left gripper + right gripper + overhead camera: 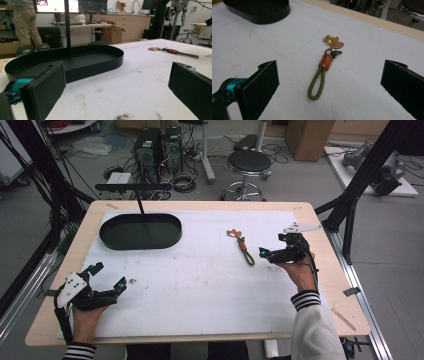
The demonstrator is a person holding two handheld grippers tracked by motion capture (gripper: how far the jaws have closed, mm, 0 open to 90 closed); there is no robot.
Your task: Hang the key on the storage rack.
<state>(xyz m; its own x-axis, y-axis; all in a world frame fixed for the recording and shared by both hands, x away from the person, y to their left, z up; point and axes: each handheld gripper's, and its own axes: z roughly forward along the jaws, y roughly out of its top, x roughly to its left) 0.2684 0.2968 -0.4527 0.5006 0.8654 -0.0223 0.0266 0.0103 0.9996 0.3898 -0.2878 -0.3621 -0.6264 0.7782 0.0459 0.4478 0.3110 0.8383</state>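
On the wooden table (320,270) lies a white foam mat (200,280), with a black oval tray (140,231) at its far left. Both grippers have their jaws spread wide and empty: the left gripper (108,276) near the front-left corner, the right gripper (263,252) just beside the olive loop keychain (322,71), which lies flat on the mat with its tan charm (333,41) at the far end.

Left gripper (107,276): held low at the near left, jaws spread wide, hand (87,317) under it, striped cuff at the wrist. Right gripper (263,253): held at the right, jaws wide apart, pointing left, hand (300,272) behind it, white sleeve (312,327) over a striped cuff.
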